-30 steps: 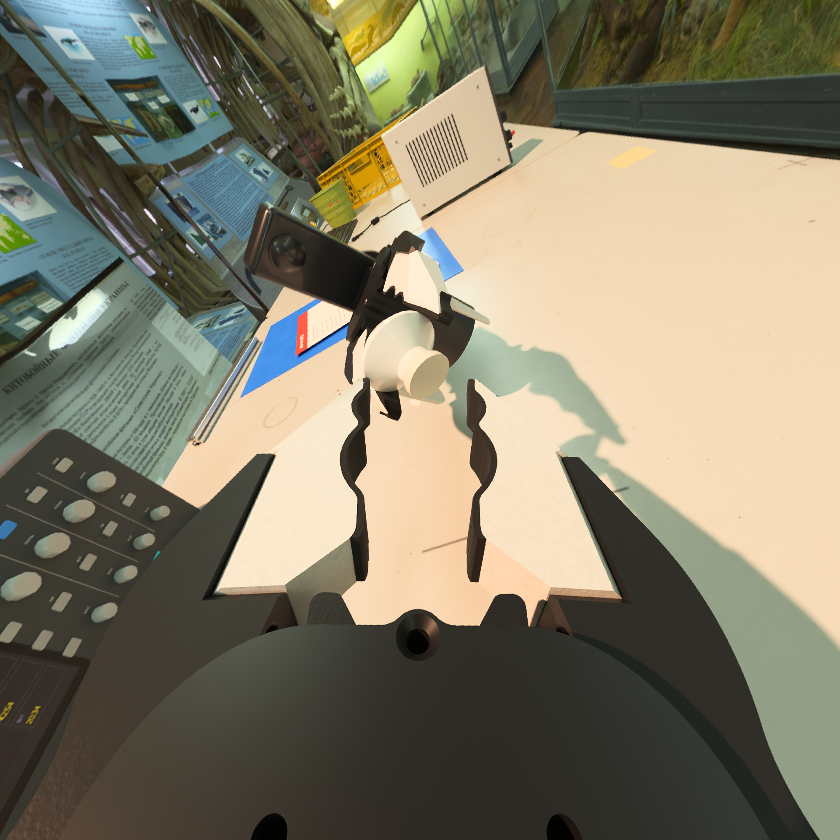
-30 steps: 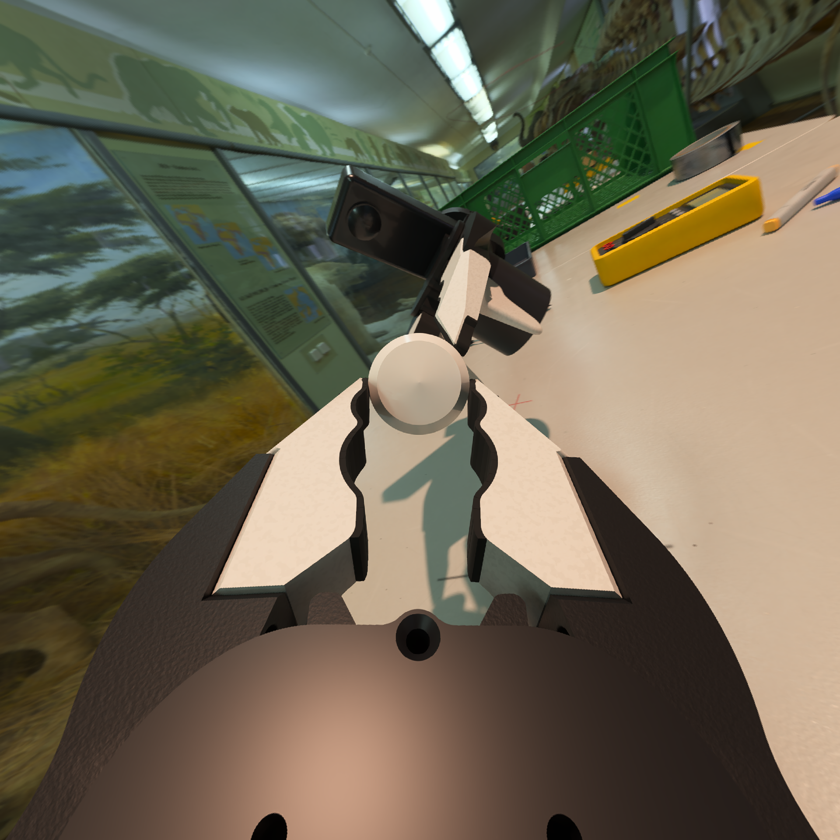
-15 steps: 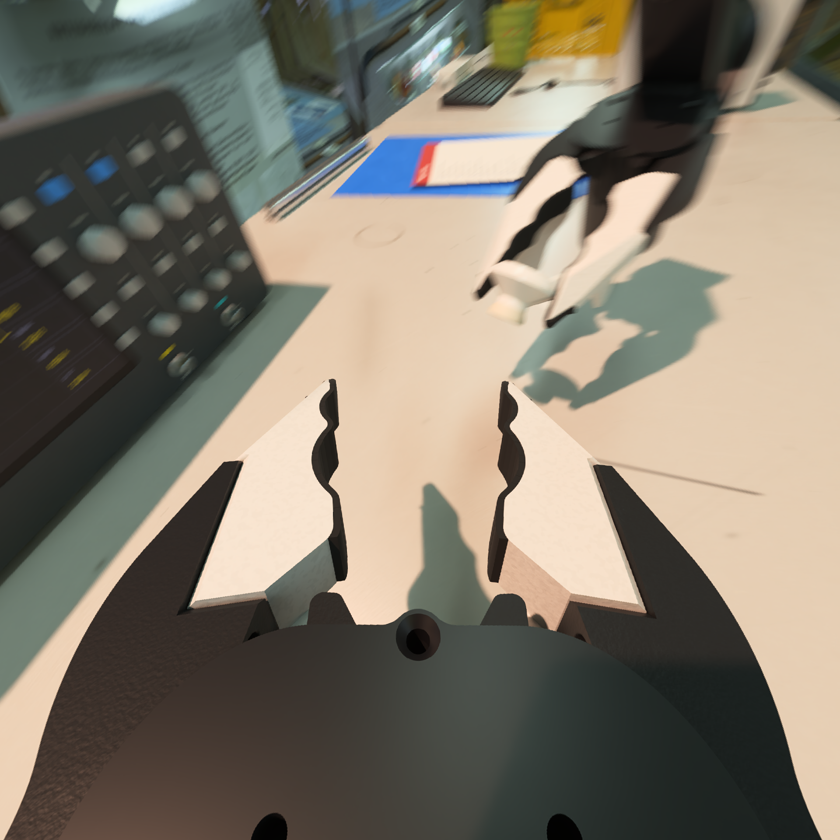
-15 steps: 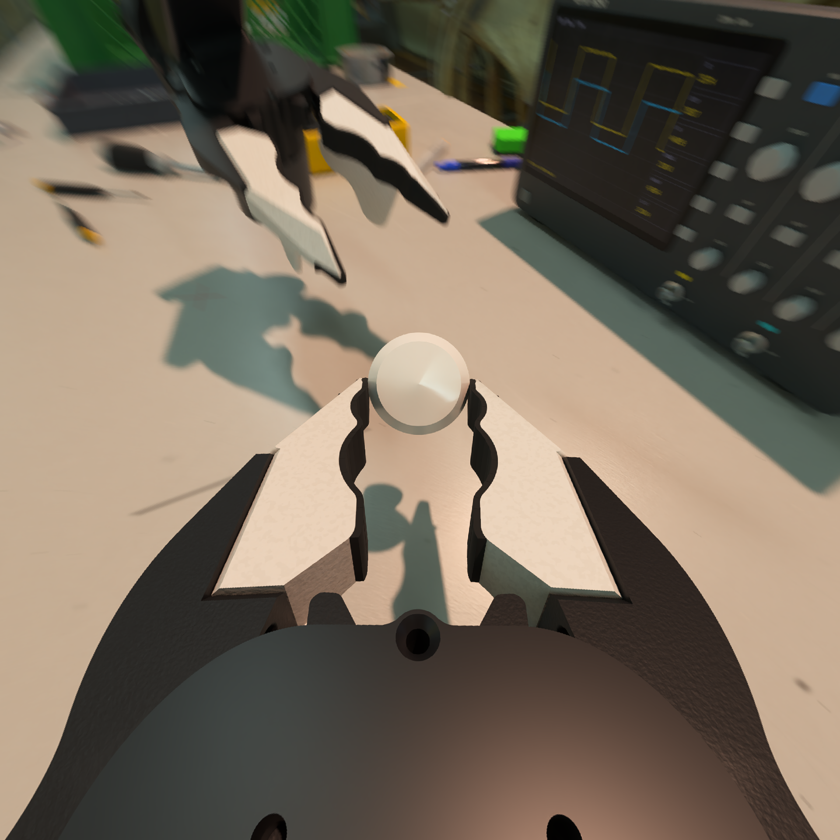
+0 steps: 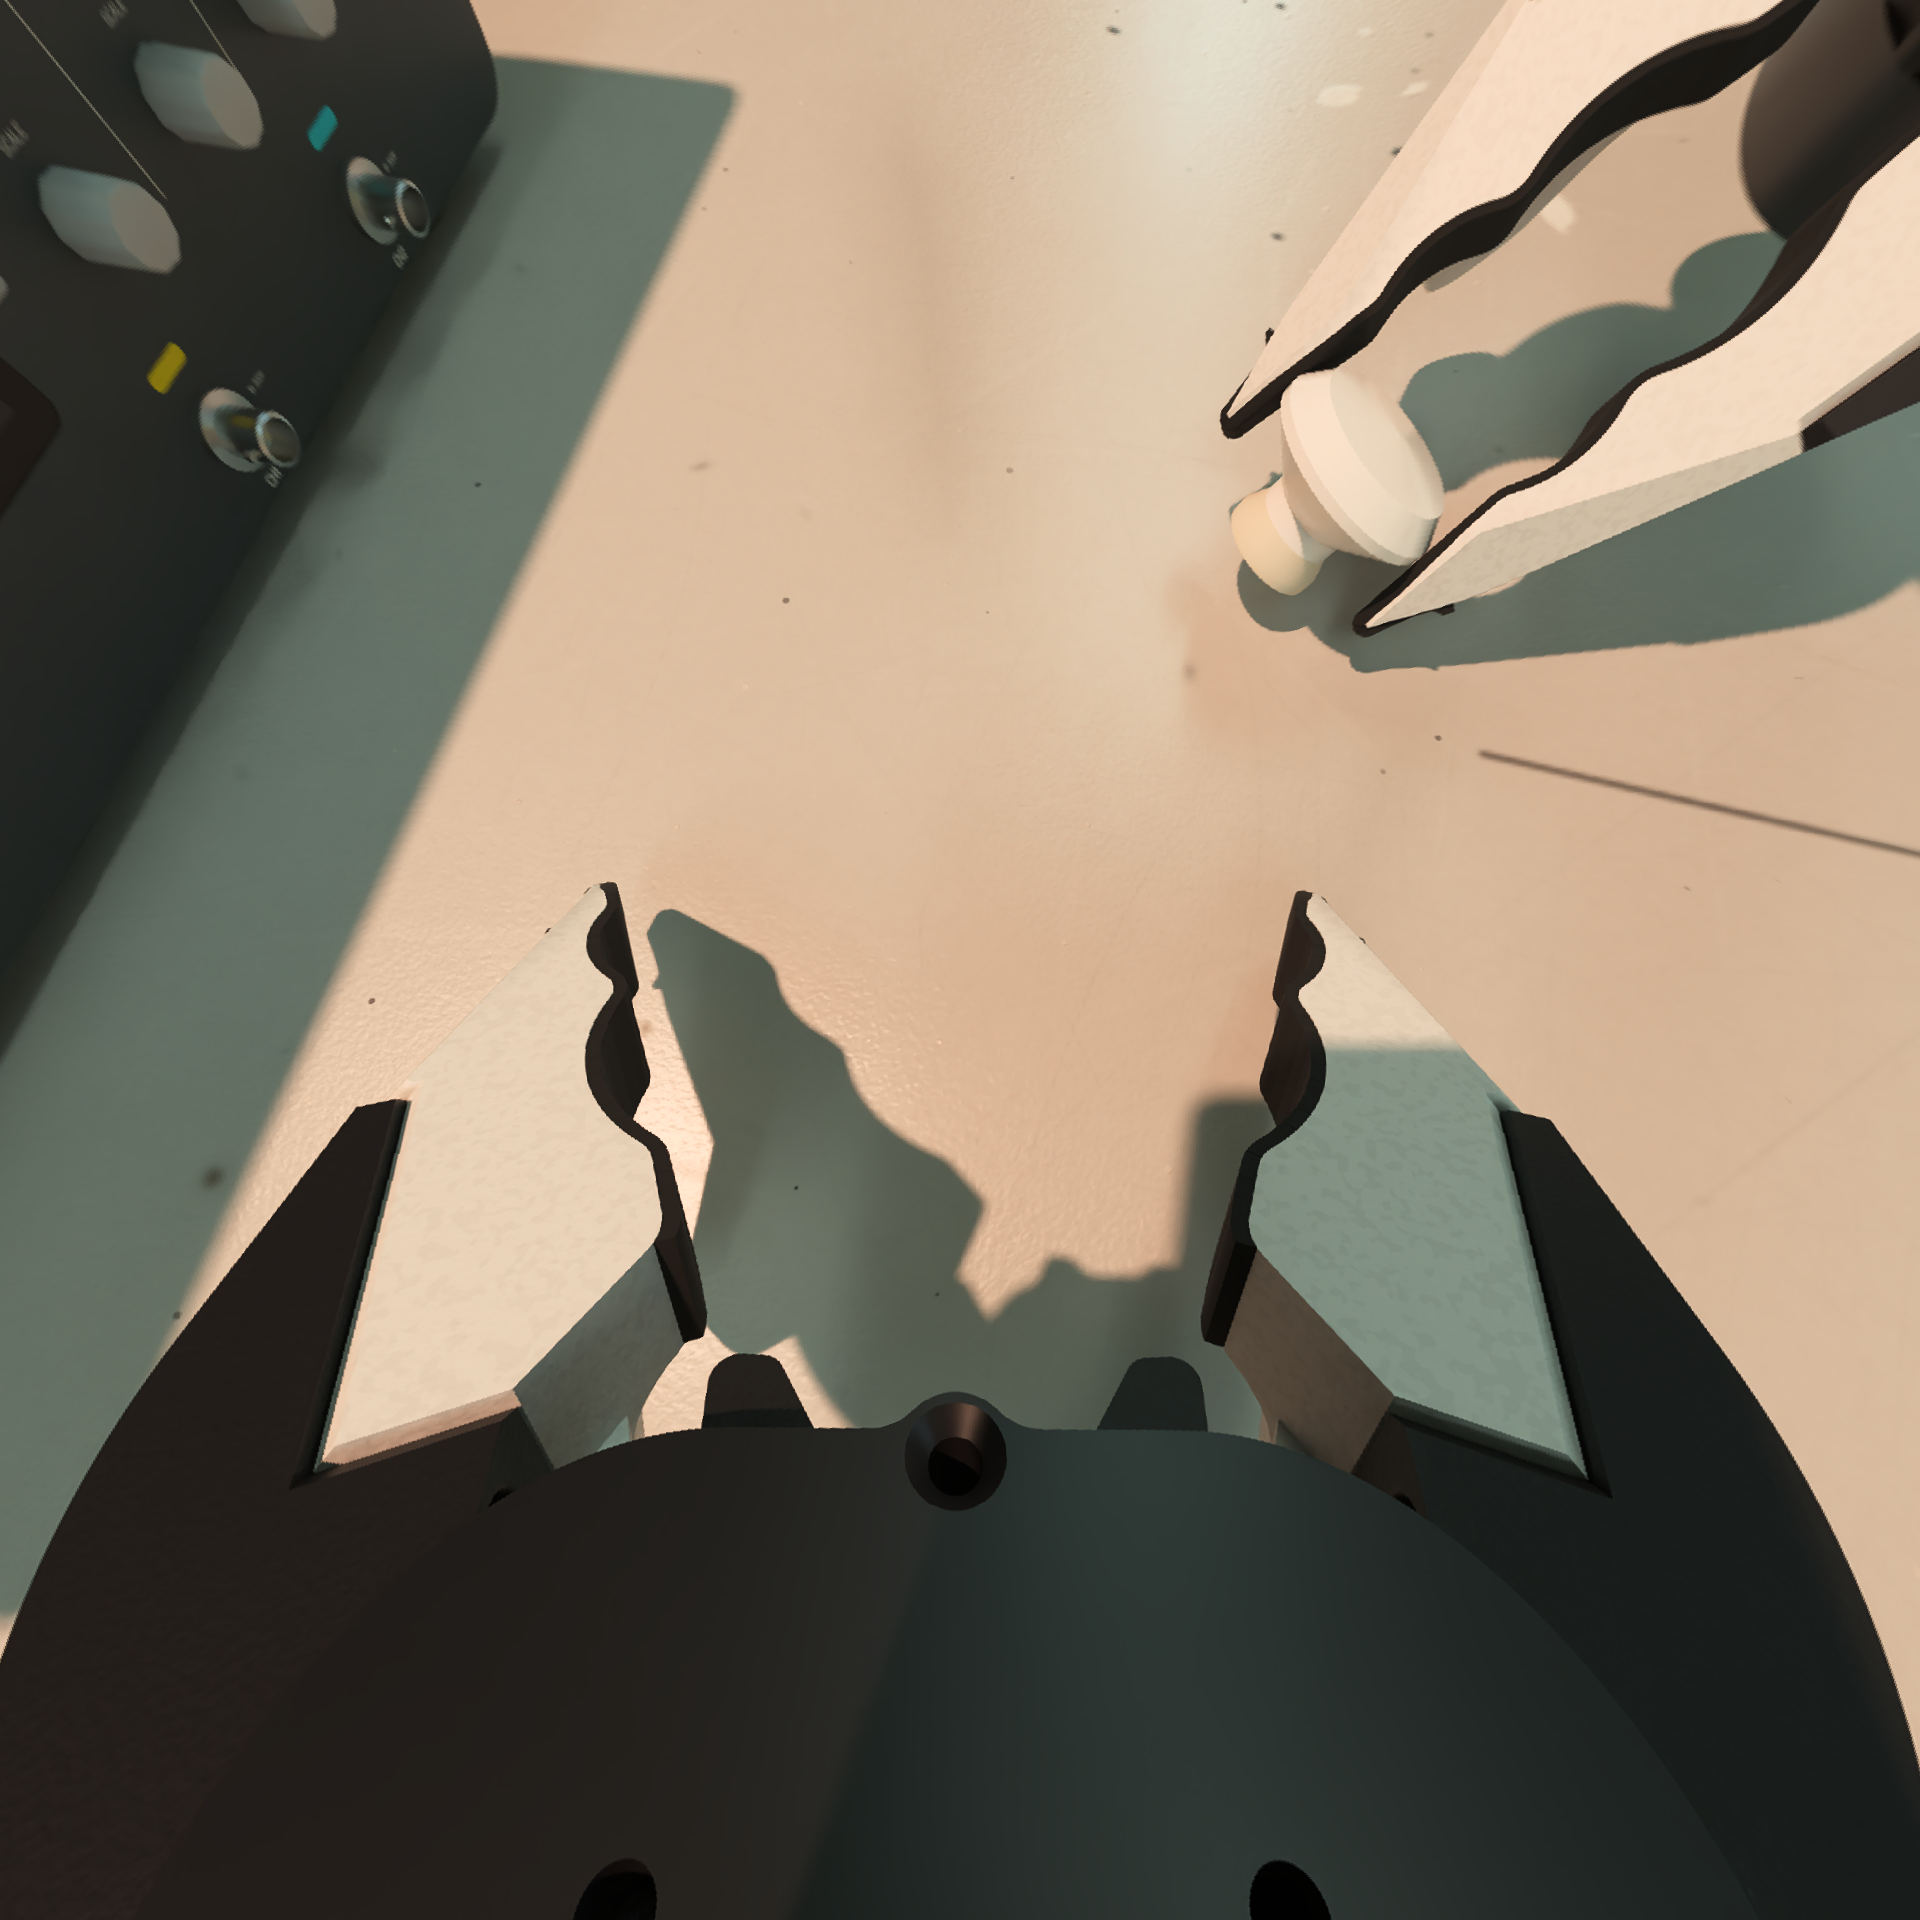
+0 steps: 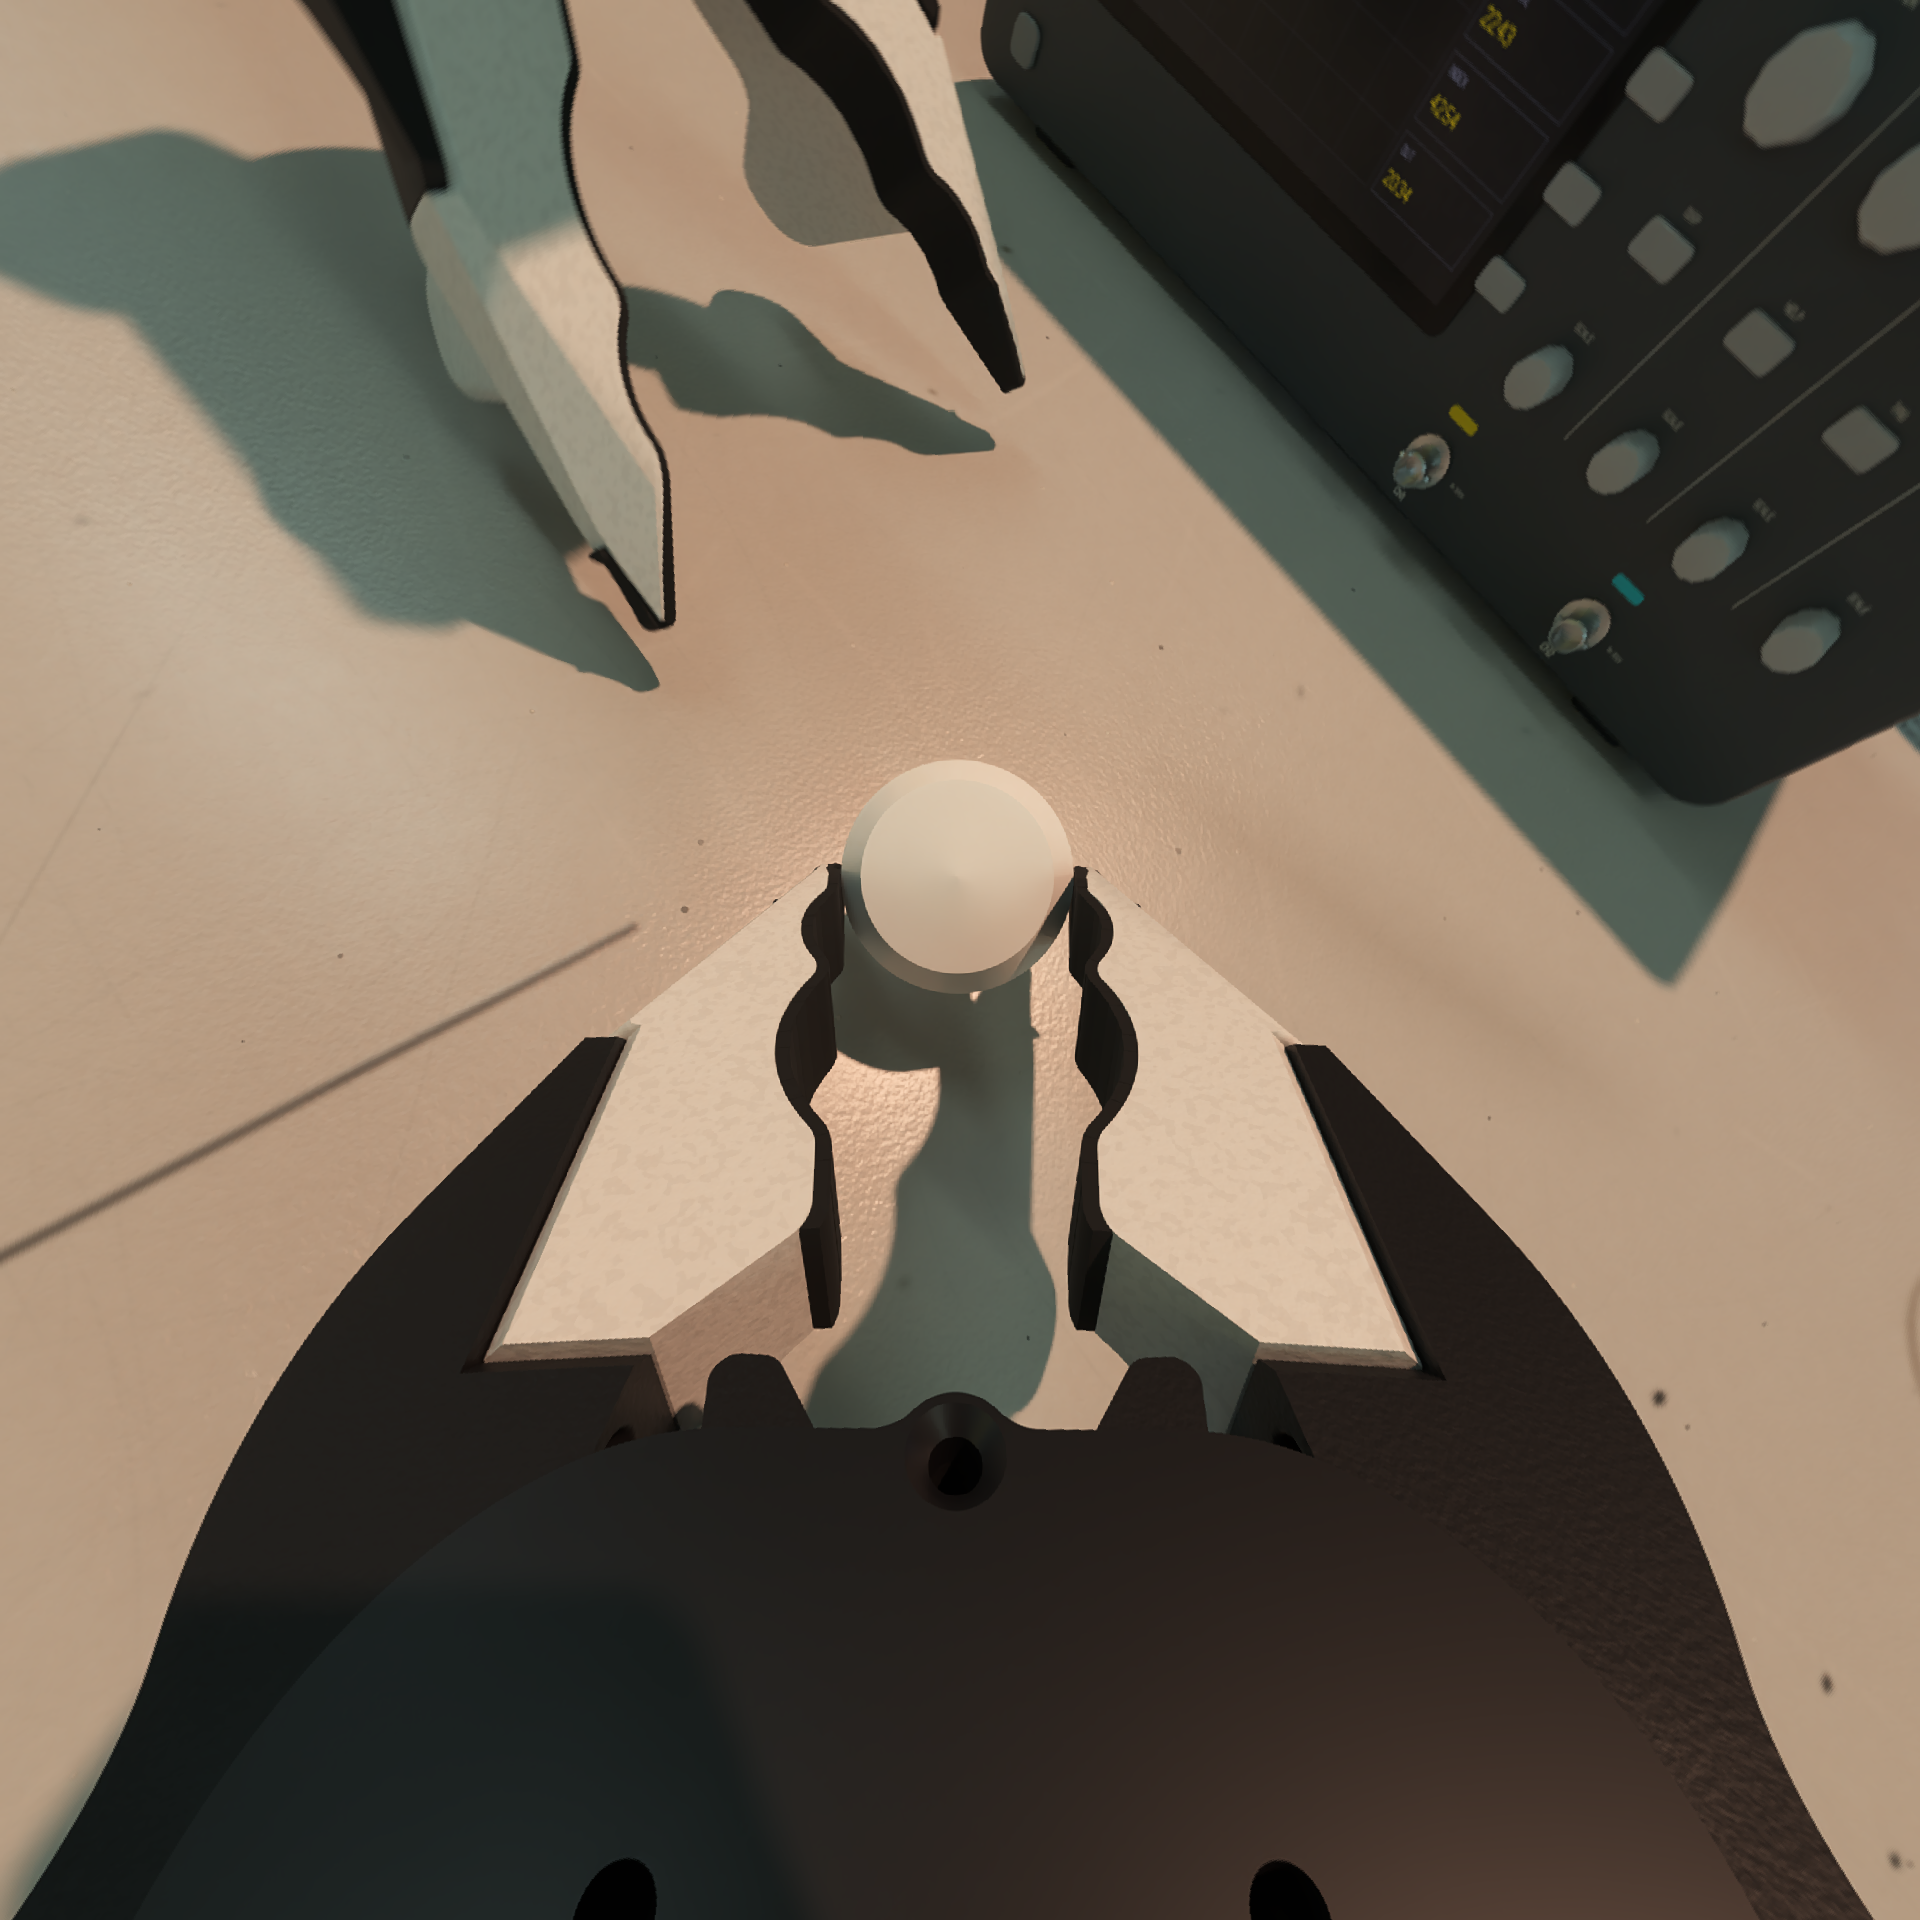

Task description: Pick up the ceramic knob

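Beige tabletop (image 5: 935, 520), right claw (image 6: 954, 883) clamped on ceramic knob (image 6: 954, 873), left claw (image 5: 954, 904) spread apart.

Ceramic knob (image 6: 956, 878): smooth, cream-white, soft shine, faint ring edge round the cap. Right claw (image 6: 956, 883) & left claw (image 5: 956, 904): matt black plastic-looking body, a bit grainy; fingers (image 6: 707, 1122) w/ pale speckled rough faces, wavy dark rubbery-looking inner edges. Tabletop (image 6: 312, 935): beige, matt, fine bumpy grain, few dark specks, thin dark scratch line. Black box w/ dials (image 6: 1714, 416): matt dark plastic look, dull grey buttons, small shiny metal-looking plugs (image 5: 249, 436), glossy dark screen part.
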`<state>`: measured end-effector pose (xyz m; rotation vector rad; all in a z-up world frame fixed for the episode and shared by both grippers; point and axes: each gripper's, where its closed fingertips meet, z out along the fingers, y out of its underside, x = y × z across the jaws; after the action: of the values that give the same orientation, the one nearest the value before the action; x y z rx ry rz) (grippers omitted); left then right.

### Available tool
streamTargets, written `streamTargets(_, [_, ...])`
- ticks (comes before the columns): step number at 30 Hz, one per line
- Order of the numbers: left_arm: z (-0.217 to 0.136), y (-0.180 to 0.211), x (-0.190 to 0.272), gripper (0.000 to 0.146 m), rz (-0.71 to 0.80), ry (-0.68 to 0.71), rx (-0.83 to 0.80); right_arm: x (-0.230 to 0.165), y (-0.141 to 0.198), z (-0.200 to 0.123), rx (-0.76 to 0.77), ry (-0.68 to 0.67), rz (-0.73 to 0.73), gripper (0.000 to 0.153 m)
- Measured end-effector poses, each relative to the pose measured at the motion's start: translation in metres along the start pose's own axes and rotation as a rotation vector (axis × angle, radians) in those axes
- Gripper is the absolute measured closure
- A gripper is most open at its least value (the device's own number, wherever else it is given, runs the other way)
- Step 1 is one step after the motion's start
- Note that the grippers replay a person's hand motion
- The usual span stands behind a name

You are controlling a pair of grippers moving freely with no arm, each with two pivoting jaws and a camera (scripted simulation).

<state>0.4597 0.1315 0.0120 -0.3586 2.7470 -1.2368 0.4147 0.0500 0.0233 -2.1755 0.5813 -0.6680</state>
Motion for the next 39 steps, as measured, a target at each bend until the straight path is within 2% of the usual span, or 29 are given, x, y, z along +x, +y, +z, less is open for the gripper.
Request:
streamTargets(3, [0.002,-0.006,0.002,0.026,0.01,-0.089,0.034,0.003,0.002,-0.002,-0.001,-0.012,0.045,0.109])
streamTargets(8, [0.005,-0.011,0.008,0.031,0.013,-0.144,0.064,0.004,0.005,-0.004,-0.004,-0.03,0.085,0.109])
streamTargets(17, [0.003,-0.012,0.018,0.044,0.026,-0.155,0.059,0.005,0.015,-0.015,-0.013,-0.062,0.131,0.109])
streamTargets(23, [0.002,-0.016,0.03,0.053,-0.051,-0.122,0.079,0.005,0.018,-0.018,-0.033,-0.058,0.107,0.109])
streamTargets(33, [-0.011,-0.022,0.031,0.058,-0.004,-0.18,0.124,0.008,0.027,-0.028,-0.113,-0.053,0.094,0.109])
streamTargets(39, [-0.011,-0.02,0.027,0.059,0.01,-0.179,0.129,0.017,0.022,-0.034,-0.09,-0.035,0.161,0.109])
